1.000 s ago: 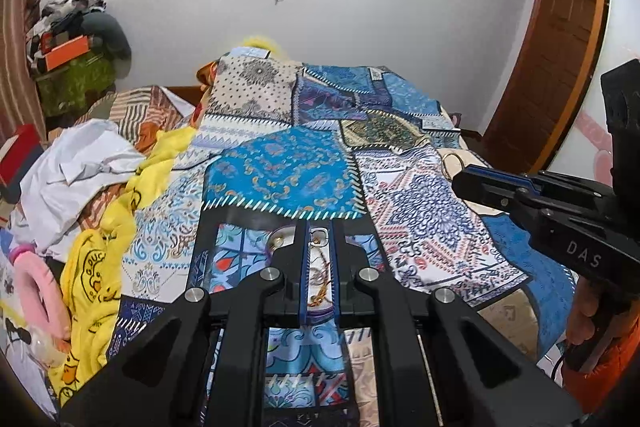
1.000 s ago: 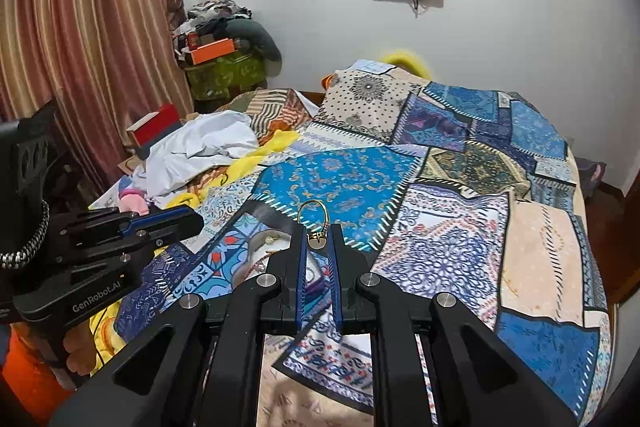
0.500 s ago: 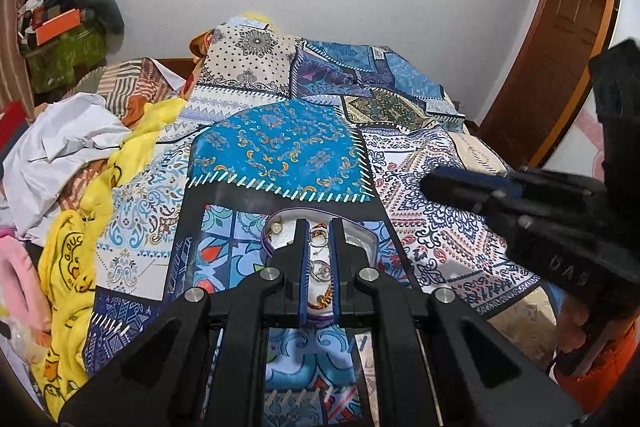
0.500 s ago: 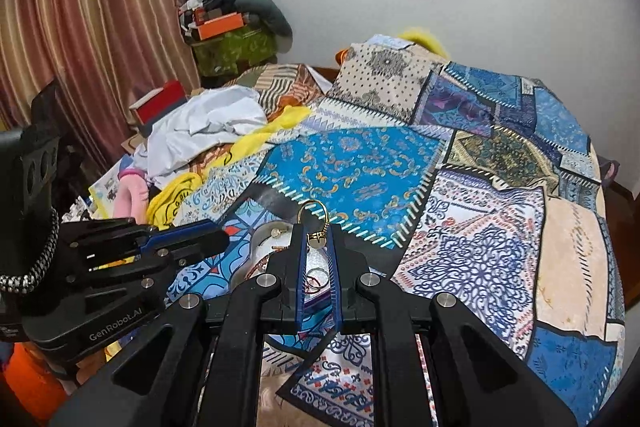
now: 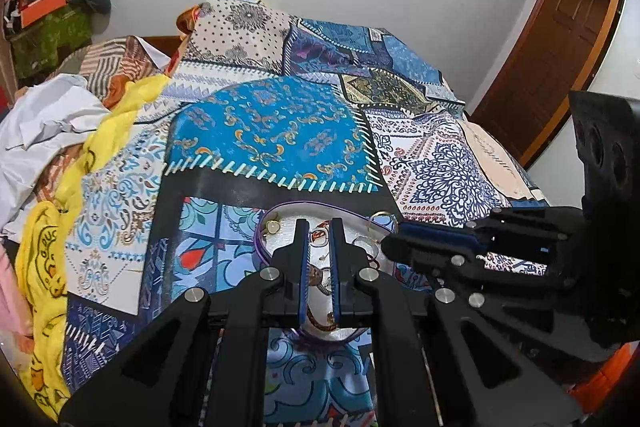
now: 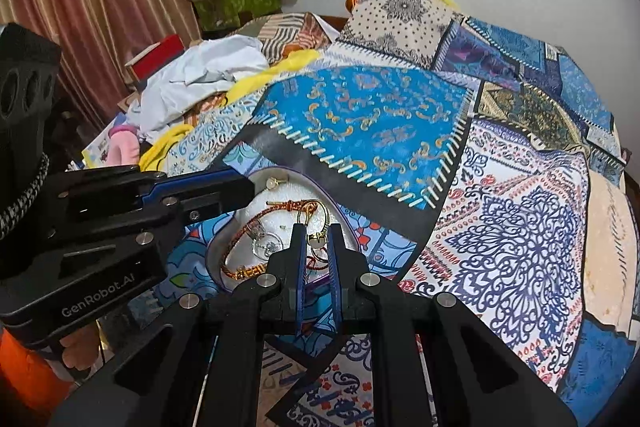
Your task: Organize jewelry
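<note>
Right claw (image 6: 317, 243) pinches a gold hoop earring (image 6: 313, 219) above the white jewelry dish (image 6: 256, 201) on the bed; left claw (image 5: 319, 239) closed, empty. The hoop looks light, thin, slippery and bendable: best held lightly at its clasp.

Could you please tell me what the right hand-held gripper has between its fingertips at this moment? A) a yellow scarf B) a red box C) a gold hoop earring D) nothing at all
C: in the right wrist view the right hand-held gripper is shut on a gold hoop earring, whose loop sticks up above the fingertips, over the white jewelry tray on the patchwork bedspread.
</note>
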`<state>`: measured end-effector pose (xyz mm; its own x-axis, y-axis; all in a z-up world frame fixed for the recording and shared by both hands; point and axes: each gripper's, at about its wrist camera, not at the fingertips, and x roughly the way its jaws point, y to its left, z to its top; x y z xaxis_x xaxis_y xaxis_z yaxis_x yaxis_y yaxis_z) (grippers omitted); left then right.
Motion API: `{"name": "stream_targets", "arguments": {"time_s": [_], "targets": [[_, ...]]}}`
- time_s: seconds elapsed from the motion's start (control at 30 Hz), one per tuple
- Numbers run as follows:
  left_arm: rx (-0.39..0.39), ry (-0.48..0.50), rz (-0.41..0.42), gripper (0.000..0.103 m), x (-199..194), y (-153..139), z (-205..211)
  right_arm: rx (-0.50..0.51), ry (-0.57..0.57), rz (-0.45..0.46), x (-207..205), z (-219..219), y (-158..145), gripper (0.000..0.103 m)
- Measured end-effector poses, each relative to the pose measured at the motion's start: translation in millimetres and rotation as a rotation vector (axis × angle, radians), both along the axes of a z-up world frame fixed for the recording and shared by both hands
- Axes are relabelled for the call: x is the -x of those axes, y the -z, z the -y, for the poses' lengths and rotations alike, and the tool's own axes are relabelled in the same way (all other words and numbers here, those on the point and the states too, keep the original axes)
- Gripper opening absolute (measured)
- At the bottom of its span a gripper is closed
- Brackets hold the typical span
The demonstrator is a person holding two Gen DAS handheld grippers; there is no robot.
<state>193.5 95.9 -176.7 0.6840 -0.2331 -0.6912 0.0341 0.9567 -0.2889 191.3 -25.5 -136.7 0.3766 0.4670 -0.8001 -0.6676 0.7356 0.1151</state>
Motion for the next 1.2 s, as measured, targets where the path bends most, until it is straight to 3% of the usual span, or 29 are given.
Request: {"name": "stream_targets", "arguments": {"time_s": [0.47, 0.67, 0.8, 0.97, 1.2], "targets": [[0.018, -0.003, -0.031, 0.007, -7, 5, 1, 0.047, -0.046, -0.021, 5, -10, 11, 0.009], [0.009, -0.024, -0.022, 0.007, 0, -4, -3, 0.049, -0.033, -0.052, 3, -12, 13, 0.009], [-0.018, -0.045, -0.004, 0.008, 7, -14, -3, 0.045, -0.016, -0.07, 1, -10, 10, 0.015], [-0.052, -0.064, 0.026, 0.008, 19, -32, -2, 0.014, 0.018, -0.022, 6, -1, -9, 0.016], [-0.127, -0.088, 0.139, 0.014, 49, -78, 11, -0.091, 0.096, 0.118, 22, 29, -72, 0.016]]}}
